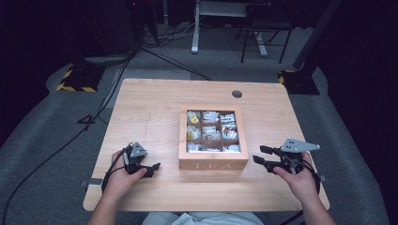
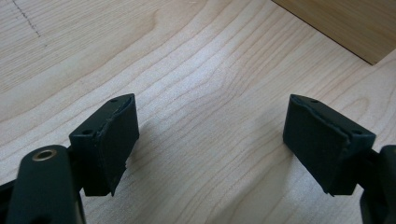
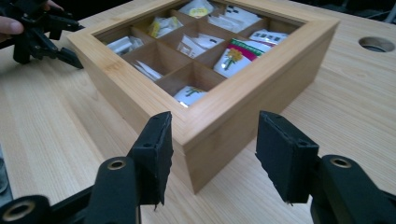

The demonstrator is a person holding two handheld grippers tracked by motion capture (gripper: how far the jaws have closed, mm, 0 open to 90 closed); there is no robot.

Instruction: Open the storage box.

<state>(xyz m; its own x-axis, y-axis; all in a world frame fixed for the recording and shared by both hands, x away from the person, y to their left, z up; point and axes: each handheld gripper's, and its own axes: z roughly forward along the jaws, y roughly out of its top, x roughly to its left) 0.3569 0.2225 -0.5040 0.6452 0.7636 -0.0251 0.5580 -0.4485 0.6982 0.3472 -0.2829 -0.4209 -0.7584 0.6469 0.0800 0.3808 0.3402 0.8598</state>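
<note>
Flanking the tea box at mid-surface, we hold the left hand-held gripper and right hand-held gripper agape and empty. Box: lid down, sachets visible through its window. We judge nothing begun; all handling remains.

Overhead camera is looking down on you; your gripper cameras are riding close, both catching the tea box ahead of the jaws.
</note>
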